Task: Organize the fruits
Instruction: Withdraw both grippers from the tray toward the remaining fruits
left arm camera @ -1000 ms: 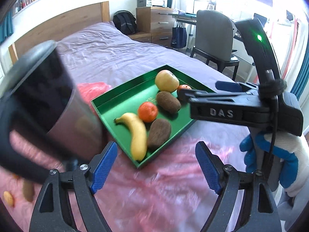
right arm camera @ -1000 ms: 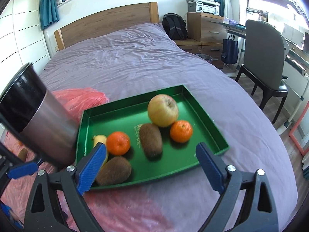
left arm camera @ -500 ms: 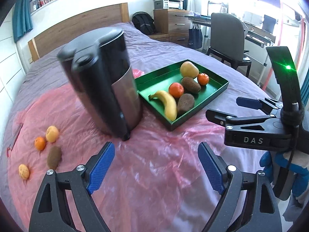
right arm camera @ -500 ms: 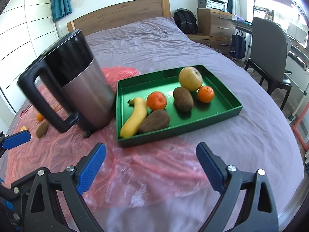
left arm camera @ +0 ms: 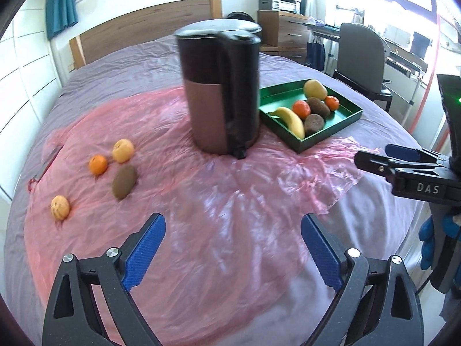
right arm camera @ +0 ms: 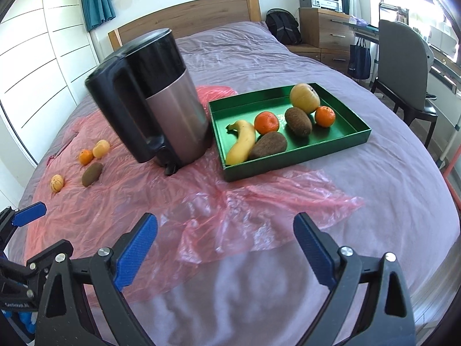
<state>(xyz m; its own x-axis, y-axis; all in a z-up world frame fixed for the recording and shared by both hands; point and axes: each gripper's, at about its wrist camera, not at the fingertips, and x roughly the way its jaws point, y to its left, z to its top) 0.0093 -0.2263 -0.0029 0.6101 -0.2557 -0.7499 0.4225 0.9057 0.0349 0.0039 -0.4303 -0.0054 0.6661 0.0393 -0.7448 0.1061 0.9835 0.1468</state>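
A green tray (right arm camera: pixel 340 139) on the bed holds a banana (right arm camera: pixel 242 141), two oranges, two kiwis and an apple (right arm camera: pixel 304 98); it also shows in the left wrist view (left arm camera: pixel 343 124). Loose on the pink plastic sheet (left arm camera: pixel 201 201) at the left lie a kiwi (left arm camera: pixel 124 181), an orange (left arm camera: pixel 98 164) and two yellowish fruits (left arm camera: pixel 123 150) (left arm camera: pixel 60 207). My left gripper (left arm camera: pixel 233 252) is open and empty, low over the sheet. My right gripper (right arm camera: pixel 226 252) is open and empty, near the bed's front; it also shows in the left wrist view (left arm camera: pixel 403 161).
A black and steel kettle (right arm camera: pixel 155 101) stands on the sheet just left of the tray. The bed's headboard (right arm camera: pixel 187 17) is behind. A chair (right arm camera: pixel 403 66), desk and drawers stand to the right of the bed.
Both grippers have pulled back from the tray toward the bed's front. The kettle, tilted and close before, now stands further off beside the tray. The loose fruits have come into view.
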